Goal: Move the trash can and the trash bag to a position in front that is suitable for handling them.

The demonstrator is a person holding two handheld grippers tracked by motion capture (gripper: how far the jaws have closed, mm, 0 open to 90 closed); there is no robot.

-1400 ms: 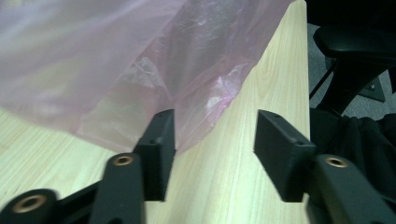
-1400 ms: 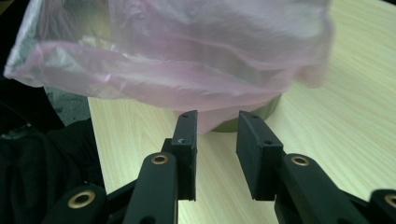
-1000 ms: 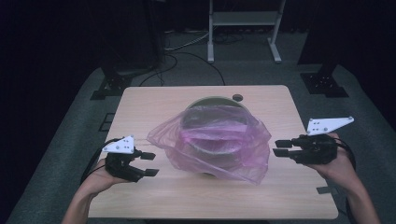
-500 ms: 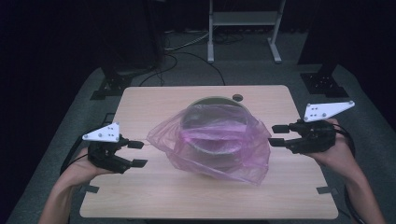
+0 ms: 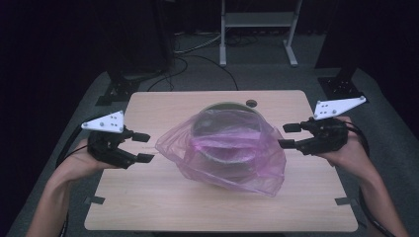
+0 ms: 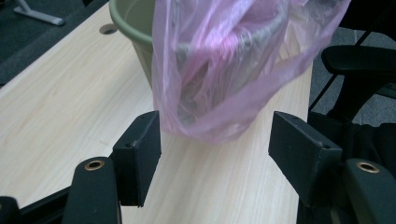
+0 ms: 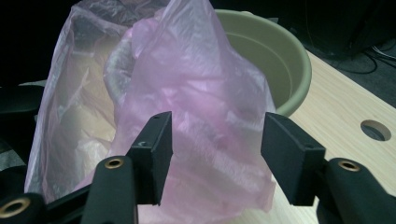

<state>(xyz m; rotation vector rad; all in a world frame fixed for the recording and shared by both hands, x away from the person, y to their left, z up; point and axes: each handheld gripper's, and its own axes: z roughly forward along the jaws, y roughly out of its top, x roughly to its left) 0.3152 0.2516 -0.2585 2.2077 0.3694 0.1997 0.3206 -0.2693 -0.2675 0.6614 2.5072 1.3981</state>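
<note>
An olive-green round bin (image 5: 228, 107) stands near the middle of the wooden table (image 5: 158, 197), loosely draped with a thin pink plastic bag (image 5: 232, 148). My left gripper (image 5: 143, 147) hovers open just left of the bag's left corner, apart from it. On the other side my right gripper (image 5: 287, 136) is open too, its jaws pointing at the bag's right edge. In the left gripper view the bag (image 6: 224, 70) hangs over the bin (image 6: 133, 23) beyond the spread jaws. From the right gripper view I see the bag (image 7: 187, 102) covering the bin's (image 7: 275, 60) near side.
A small round hole (image 5: 251, 103) is cut in the table behind the bin. Dark carpet (image 5: 197, 74), cables and a white metal stand (image 5: 257, 29) lie beyond the far edge. Bare tabletop stretches in front of the bag.
My left gripper has lifted and drawn outward to the left, then edged toward the bag. The right gripper has risen a little and moved closer to the bag's right edge.
</note>
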